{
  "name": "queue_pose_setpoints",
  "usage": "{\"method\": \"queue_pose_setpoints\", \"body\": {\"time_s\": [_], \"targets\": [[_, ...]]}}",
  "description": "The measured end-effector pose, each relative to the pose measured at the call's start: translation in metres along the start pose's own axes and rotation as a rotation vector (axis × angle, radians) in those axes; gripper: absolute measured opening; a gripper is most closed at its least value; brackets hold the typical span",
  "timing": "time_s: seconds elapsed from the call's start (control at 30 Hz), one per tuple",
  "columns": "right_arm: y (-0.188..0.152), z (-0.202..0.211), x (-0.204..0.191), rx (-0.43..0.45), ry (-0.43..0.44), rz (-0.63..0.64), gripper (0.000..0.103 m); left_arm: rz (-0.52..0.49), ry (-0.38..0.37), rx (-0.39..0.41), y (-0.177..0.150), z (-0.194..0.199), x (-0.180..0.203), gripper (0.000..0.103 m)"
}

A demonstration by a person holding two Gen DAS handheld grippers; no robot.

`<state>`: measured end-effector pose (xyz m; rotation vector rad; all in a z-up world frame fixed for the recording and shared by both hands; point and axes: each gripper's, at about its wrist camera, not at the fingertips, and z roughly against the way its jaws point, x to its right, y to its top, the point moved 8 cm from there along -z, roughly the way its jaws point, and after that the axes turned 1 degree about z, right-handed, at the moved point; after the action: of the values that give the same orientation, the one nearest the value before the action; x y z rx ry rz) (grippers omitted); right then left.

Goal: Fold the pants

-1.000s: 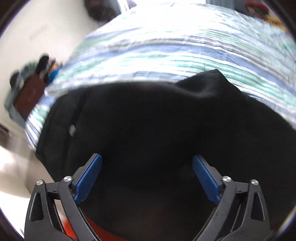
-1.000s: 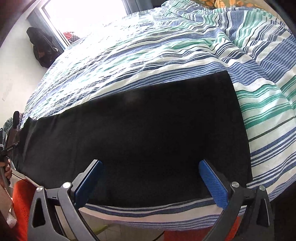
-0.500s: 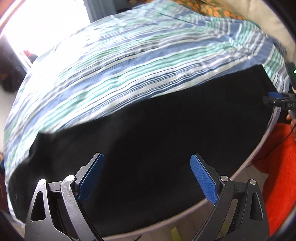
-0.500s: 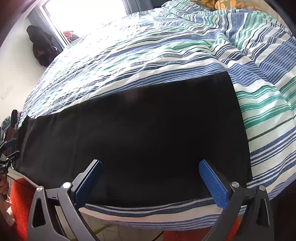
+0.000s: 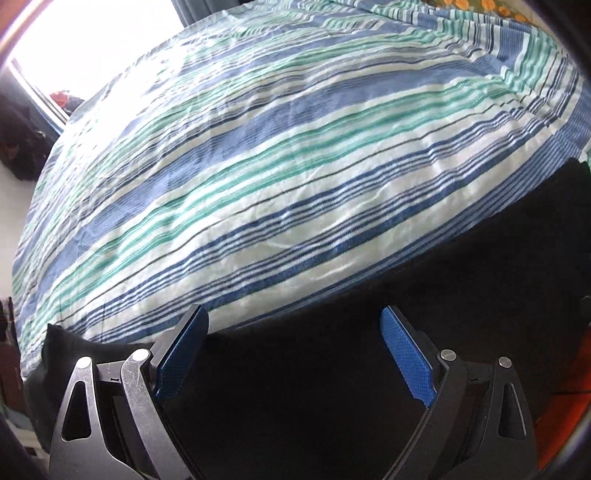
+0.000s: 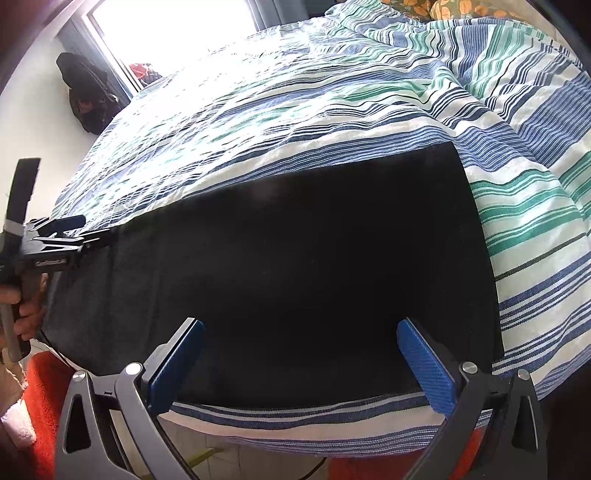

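Right wrist: pants [image 6: 314, 266] flat on striped bedspread [image 6: 524, 221] | both fingers apart | floor possibly tiled

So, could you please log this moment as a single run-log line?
step: fold pants | pants: flat on striped bedspread | left gripper: open, over pants | right gripper: open, empty

This is a bedroom in a home. A wide bed fills most of the room, covered by a rumpled cotton bedspread striped in blue, green and white [image 6: 369, 96], with an orange-flowered green pillow [image 6: 436, 7] at its head. Daylight floods through a tall window [image 6: 177, 26], a dark bag [image 6: 86, 99] sits against the white wall, and a red-orange rug [image 6: 40, 398] lies on the floor.
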<state>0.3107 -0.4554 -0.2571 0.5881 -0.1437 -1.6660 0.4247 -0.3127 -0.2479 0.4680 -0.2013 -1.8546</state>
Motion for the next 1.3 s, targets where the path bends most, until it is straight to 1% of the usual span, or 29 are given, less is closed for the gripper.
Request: {"method": "queue_pose_setpoints", "body": {"time_s": [0.07,0.2,0.3,0.37,0.43,0.47,0.53,0.57,0.6,0.67,0.7,0.77,0.83,0.87,0.9,0.93,0.97,1.0,1.03,1.1,1.13,1.23,1.3], "targets": [[0.0,0.001,0.0,0.002,0.01,0.001,0.103,-0.014,-0.001,0.014,-0.014,0.005,0.007,0.095],[0.0,0.005,0.002,0.022,0.046,-0.018,0.103,-0.047,-0.042,0.033,-0.056,0.03,0.015,0.095],[0.004,0.015,0.005,0.079,0.099,-0.063,0.103,-0.08,-0.051,0.046,-0.09,0.044,0.025,0.095],[0.008,0.031,0.009,0.163,0.171,-0.114,0.102,-0.095,-0.054,0.057,-0.105,0.05,0.031,0.095],[0.012,0.056,0.018,0.294,0.275,-0.19,0.102,-0.09,-0.048,0.066,-0.113,0.052,0.034,0.095],[0.012,0.07,0.026,0.363,0.304,-0.235,0.102,-0.076,-0.049,0.064,-0.115,0.051,0.035,0.095],[0.009,0.096,0.052,0.492,0.333,-0.352,0.102,-0.039,-0.063,0.055,-0.115,0.048,0.035,0.096],[0.006,0.104,0.066,0.531,0.342,-0.423,0.102,-0.019,-0.074,0.049,-0.114,0.047,0.034,0.097],[0.0,0.11,0.082,0.55,0.349,-0.508,0.102,-0.004,-0.085,0.043,-0.114,0.046,0.033,0.097],[-0.012,0.114,0.105,0.546,0.369,-0.634,0.102,0.014,-0.102,0.038,-0.114,0.045,0.031,0.099],[-0.018,0.113,0.113,0.527,0.38,-0.676,0.102,0.018,-0.107,0.038,-0.114,0.044,0.031,0.099],[-0.024,0.107,0.12,0.465,0.4,-0.72,0.102,0.021,-0.108,0.042,-0.114,0.044,0.03,0.099],[-0.029,0.096,0.116,0.388,0.431,-0.727,0.1,0.021,-0.102,0.044,-0.112,0.043,0.031,0.099],[-0.032,0.086,0.112,0.342,0.418,-0.735,0.095,0.021,-0.101,0.043,-0.111,0.043,0.031,0.099],[-0.034,0.078,0.109,0.293,0.402,-0.742,0.086,0.022,-0.102,0.04,-0.111,0.043,0.031,0.099],[-0.034,0.072,0.105,0.258,0.393,-0.732,0.079,0.023,-0.103,0.038,-0.111,0.043,0.031,0.099],[-0.035,0.065,0.103,0.228,0.376,-0.71,0.066,0.024,-0.104,0.037,-0.111,0.044,0.032,0.099],[-0.035,0.062,0.101,0.204,0.338,-0.679,0.054,0.025,-0.105,0.037,-0.111,0.044,0.032,0.099],[-0.034,0.059,0.101,0.187,0.288,-0.649,0.048,0.025,-0.104,0.038,-0.111,0.044,0.032,0.099],[-0.03,0.051,0.102,0.164,0.209,-0.605,0.016,0.026,-0.101,0.039,-0.11,0.042,0.032,0.099],[-0.029,0.049,0.104,0.161,0.179,-0.586,0.01,0.026,-0.099,0.039,-0.107,0.041,0.034,0.099],[-0.019,0.048,0.103,0.174,0.116,-0.515,0.009,0.034,-0.099,0.046,-0.108,0.046,0.032,0.099],[-0.011,0.06,0.098,0.224,0.104,-0.45,0.008,0.032,-0.098,0.061,-0.108,0.051,0.035,0.098]]}}
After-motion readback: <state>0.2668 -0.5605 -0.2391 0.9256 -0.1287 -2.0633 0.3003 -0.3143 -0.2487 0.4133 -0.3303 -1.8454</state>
